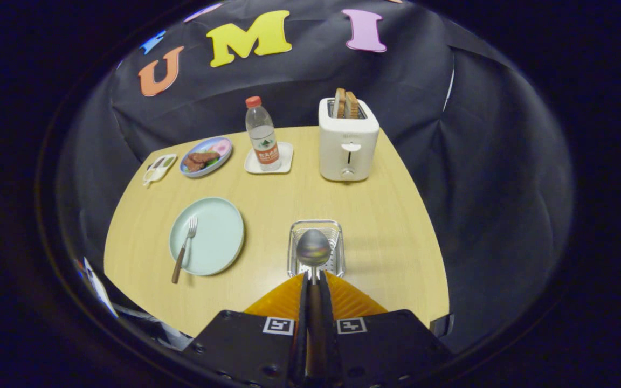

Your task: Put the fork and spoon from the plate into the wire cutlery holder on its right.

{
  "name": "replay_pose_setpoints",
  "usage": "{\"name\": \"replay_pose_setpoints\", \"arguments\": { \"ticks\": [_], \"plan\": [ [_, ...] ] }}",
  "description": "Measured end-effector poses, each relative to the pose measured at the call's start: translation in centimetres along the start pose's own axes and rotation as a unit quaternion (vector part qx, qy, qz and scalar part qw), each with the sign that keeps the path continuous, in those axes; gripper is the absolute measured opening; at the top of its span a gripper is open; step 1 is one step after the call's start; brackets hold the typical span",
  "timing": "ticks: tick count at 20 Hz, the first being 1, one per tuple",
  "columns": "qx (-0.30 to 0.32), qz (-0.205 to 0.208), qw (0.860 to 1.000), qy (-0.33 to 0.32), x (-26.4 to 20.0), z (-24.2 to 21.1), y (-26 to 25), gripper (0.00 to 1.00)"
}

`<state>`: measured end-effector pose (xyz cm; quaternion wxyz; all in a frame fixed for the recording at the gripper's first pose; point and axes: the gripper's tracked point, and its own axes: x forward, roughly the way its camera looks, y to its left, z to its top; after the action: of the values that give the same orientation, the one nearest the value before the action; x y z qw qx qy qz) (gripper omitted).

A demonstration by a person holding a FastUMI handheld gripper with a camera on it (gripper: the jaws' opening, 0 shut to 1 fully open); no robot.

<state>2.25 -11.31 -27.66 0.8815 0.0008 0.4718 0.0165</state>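
Your wire cutlery holder (316, 248) sits on the bench (386, 215) just ahead of the tongs (314, 285), with nothing lying in it that you can make out, though the spoon's bowl hides much of its floor; the pale green plate (213, 237) to its left carries only the fork (184, 249), whose dark handle overhangs the near rim; farther back, a patterned plate (206, 156) holds brown food, a small white tray (269, 158) holds a water bottle (262, 133), and a white toaster (348, 141) has two slices of bread (345, 103) standing in its slots; a small white dish (159, 168) beside the patterned plate is too small to read. Your tongs are closed tight on the spoon (314, 249), its dark handle pinched between both fingers, its shiny bowl hovering over the holder.
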Motion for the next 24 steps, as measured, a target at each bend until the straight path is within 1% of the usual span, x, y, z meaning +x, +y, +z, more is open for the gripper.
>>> {"name": "replay_pose_setpoints", "arguments": {
  "ticks": [3, 7, 13, 14, 15, 17, 20, 22, 23, 24],
  "plan": [
    [0.001, 0.006, 0.999, 0.034, 0.8, 0.0, 0.0, 0.14],
    [-0.002, -0.011, 0.997, 0.075, 2.6, 0.3, -0.4, 0.14],
    [0.013, -0.020, 0.993, 0.117, 3.9, 0.0, -0.2, 0.14],
    [0.015, -0.019, 0.993, 0.119, 4.0, 0.0, -0.2, 0.14],
    [0.017, -0.021, 0.993, 0.117, 3.9, 0.2, -0.2, 0.17],
    [0.016, -0.026, 0.994, 0.103, 4.1, 0.8, -0.3, 0.20],
    [0.008, -0.030, 0.997, 0.077, 3.8, 2.1, -0.1, 0.20],
    [0.008, -0.026, 0.998, 0.057, 3.4, 2.9, 0.5, 0.31],
    [0.007, -0.030, 0.998, 0.054, 3.1, 3.1, 0.7, 0.35],
    [0.008, -0.024, 0.999, 0.046, 3.0, 3.3, 1.4, 0.50]
  ]
}}
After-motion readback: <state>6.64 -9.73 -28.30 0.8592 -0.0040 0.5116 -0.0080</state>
